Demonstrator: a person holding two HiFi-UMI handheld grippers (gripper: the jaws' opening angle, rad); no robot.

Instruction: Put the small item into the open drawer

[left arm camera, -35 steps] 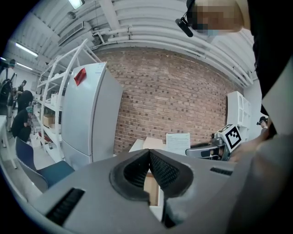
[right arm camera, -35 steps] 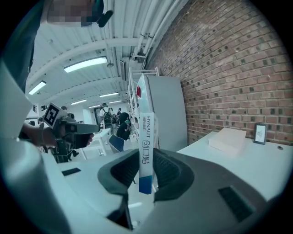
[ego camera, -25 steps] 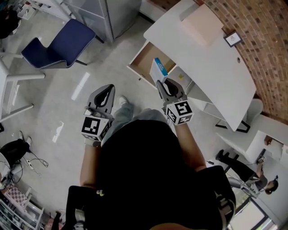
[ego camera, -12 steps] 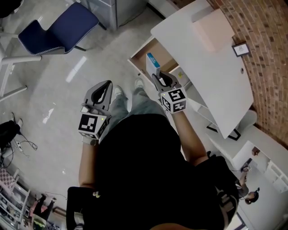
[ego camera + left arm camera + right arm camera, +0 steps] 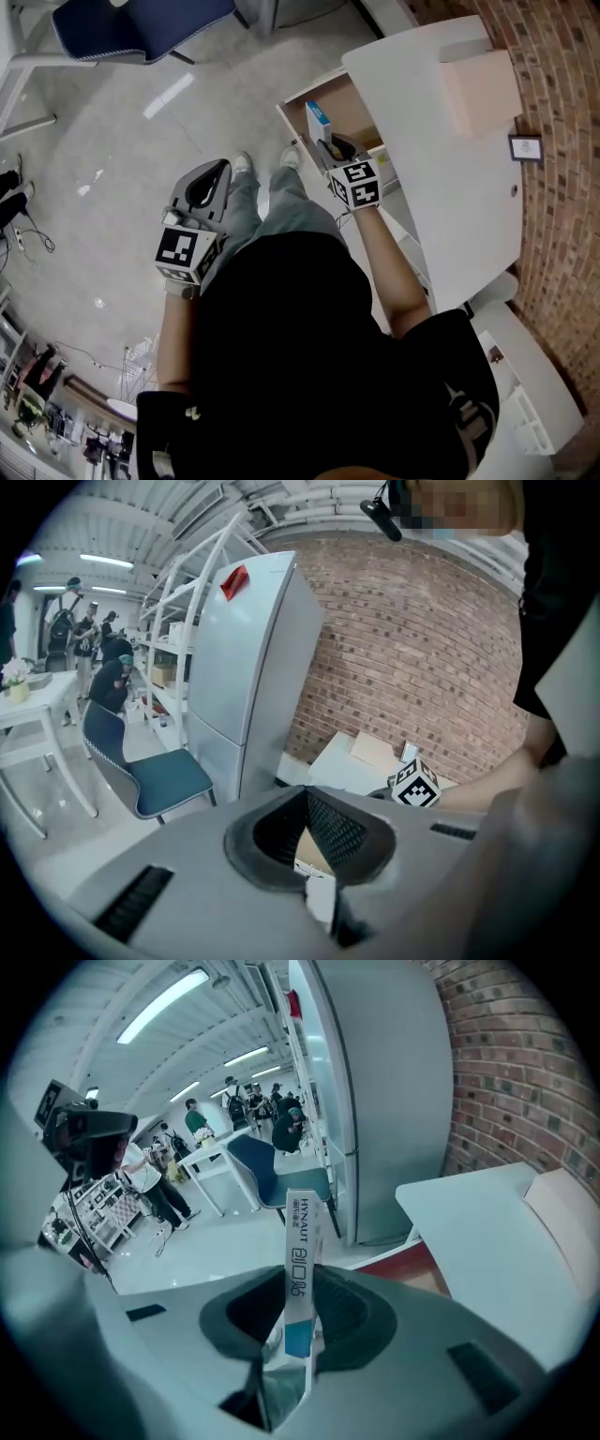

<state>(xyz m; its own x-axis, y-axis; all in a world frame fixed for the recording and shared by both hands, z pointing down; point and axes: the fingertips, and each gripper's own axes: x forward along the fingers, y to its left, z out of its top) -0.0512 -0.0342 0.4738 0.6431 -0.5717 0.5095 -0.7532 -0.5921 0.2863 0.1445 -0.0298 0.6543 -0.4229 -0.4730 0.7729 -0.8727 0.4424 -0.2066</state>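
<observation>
The small item is a slim white and blue box [image 5: 316,120] [image 5: 300,1269], upright between the jaws of my right gripper [image 5: 325,142] [image 5: 296,1290], which is shut on its lower part. Gripper and box hang over the front left corner of the open drawer [image 5: 361,111], whose wooden inside shows under the white desk [image 5: 441,187]. My left gripper [image 5: 224,167] [image 5: 306,791] is shut on nothing, out over the floor to the left of my legs. Its view shows the right gripper's marker cube [image 5: 414,784] at the desk.
A pale box [image 5: 480,89] and a small picture frame [image 5: 526,147] are on the desk, against a brick wall [image 5: 562,56]. A blue chair [image 5: 141,19] and a tall grey fridge [image 5: 246,667] stand farther off. People are in the background [image 5: 150,1185].
My right gripper has gone down and forward with the box, from in front of the drawer to over its front corner. The left gripper has sunk a little and tilted.
</observation>
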